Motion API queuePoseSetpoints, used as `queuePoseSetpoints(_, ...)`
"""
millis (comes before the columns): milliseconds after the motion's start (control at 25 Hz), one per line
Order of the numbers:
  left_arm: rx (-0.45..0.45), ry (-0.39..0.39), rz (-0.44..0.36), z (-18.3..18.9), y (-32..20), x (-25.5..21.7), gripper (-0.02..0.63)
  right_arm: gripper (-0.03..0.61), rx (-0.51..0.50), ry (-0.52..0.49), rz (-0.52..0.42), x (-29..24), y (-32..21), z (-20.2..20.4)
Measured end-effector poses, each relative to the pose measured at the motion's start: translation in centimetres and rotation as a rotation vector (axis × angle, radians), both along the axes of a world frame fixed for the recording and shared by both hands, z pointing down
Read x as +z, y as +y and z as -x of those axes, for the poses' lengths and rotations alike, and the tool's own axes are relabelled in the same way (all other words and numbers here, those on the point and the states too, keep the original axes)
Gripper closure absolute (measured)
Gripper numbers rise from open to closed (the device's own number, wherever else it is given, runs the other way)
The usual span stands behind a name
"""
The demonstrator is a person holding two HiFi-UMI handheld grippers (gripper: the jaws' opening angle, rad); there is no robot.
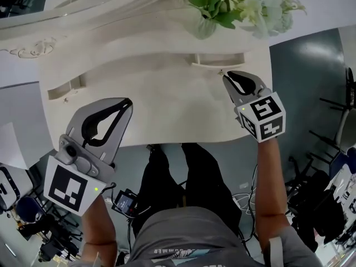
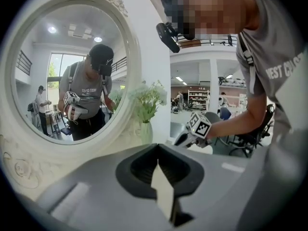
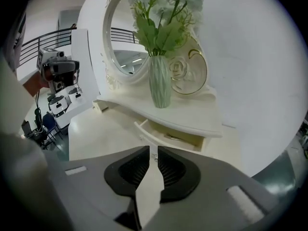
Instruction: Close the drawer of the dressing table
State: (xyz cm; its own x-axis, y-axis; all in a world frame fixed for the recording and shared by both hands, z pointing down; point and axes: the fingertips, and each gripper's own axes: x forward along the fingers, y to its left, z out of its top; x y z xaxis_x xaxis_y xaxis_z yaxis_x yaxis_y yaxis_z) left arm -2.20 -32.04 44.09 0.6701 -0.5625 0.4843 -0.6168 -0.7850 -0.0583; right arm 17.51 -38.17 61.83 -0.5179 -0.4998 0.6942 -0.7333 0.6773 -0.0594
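Observation:
The white dressing table (image 1: 167,110) has a small right drawer (image 1: 218,59) pulled out a little from its raised tier; in the right gripper view this drawer (image 3: 168,136) stands open with a thin item inside. My right gripper (image 1: 225,78) is shut, its tips right at the drawer's small knob (image 3: 154,156), which shows just past the tips of the right gripper (image 3: 154,150). Over the table's front left part my left gripper (image 1: 129,102) hangs shut and empty. In its own view the left gripper (image 2: 158,161) points toward the mirror (image 2: 62,66).
A second small drawer (image 1: 62,89) at the tier's left end also stands slightly out. A green vase of white flowers (image 3: 160,85) stands on the tier above the right drawer. The person's legs (image 1: 183,177) are at the table's front edge; chairs and equipment surround the floor.

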Motion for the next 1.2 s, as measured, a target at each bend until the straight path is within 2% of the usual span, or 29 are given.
queuePoseSetpoints(200,-0.013,0.001,0.015,0.2,0.0,0.9,0.612,0.477,-0.005,0.04,0.028,1.9,0.1,0.3)
queuePoseSetpoints(440,-0.016,0.008,0.014,0.4,-0.4,1.3,0.612,0.502,0.007,0.111,0.027,3.4,-0.3,0.0)
queuePoseSetpoints(800,-0.023,0.014,0.016,0.4,-0.5,1.8,0.612,0.502,0.013,0.083,0.026,3.7,-0.5,0.1)
queuePoseSetpoints(1200,-0.05,0.006,0.007,1.2,-0.7,1.7,0.612,0.503,0.044,0.074,-0.031,3.7,-3.7,0.1)
